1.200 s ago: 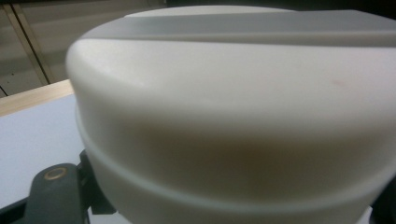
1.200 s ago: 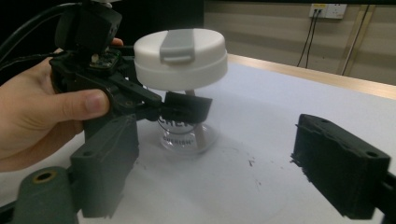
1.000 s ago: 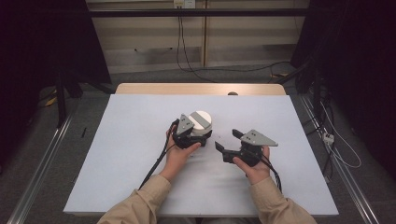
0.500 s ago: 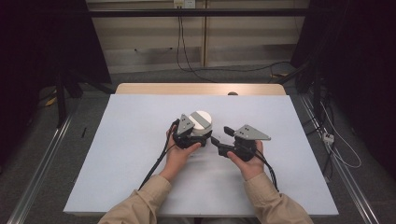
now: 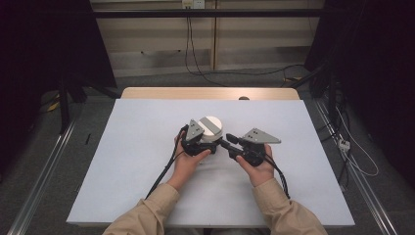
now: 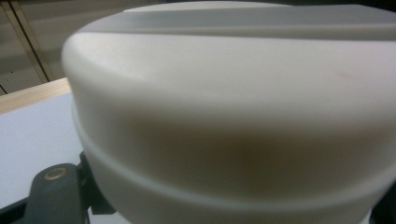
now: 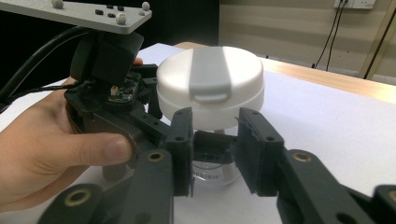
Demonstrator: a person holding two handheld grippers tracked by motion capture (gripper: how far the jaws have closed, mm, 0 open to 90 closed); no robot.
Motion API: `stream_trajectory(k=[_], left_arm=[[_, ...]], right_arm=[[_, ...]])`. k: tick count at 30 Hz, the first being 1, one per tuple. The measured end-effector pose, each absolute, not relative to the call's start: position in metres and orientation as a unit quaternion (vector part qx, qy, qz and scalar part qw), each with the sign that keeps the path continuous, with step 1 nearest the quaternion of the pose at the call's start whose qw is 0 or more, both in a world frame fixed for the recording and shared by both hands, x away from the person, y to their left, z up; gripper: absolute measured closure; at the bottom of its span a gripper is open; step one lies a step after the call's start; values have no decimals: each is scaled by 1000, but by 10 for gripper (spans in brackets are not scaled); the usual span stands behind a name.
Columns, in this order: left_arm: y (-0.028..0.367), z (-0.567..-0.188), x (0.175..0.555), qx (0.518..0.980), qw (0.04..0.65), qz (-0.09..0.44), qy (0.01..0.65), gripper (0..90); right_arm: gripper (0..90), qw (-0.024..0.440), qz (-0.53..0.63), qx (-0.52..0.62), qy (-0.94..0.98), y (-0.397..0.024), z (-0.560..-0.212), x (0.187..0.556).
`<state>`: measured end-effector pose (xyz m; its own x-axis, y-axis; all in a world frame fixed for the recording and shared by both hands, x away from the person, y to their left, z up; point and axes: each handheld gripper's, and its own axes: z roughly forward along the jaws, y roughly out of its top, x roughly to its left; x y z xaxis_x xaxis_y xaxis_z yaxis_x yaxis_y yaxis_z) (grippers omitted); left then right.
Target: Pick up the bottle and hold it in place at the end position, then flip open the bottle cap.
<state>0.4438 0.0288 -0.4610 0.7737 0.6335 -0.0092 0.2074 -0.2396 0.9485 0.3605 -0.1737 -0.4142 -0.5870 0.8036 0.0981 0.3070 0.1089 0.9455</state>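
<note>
A: Where's the jar [image 5: 210,128]?

B: On the desk [image 5: 132,147], just ahead of the left gripper [image 5: 199,143], which is clenched at its clear lower body under the white lid [image 7: 210,84].

A: Right gripper [image 7: 214,151]?

B: Jaws have just been closing, one each side of the jar's lower body right below the lid. Can't tell if the pads press it yet.

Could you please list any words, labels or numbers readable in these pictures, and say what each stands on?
"...ISH": end of a printed word, low on the clear jar under the white lid; its first letters are hidden behind the right gripper.
No other text can be read.
</note>
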Motion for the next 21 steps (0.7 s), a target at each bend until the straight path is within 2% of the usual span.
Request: stream_trajectory(k=[16,21], left_arm=[[28,-461,444,766,549,192,274,185],[28,-461,444,766,548,193,274,184]], right_arm=[[896,207,537,400,713,-173,-416,363],[900,211,535,395,717,-170,-416,364]])
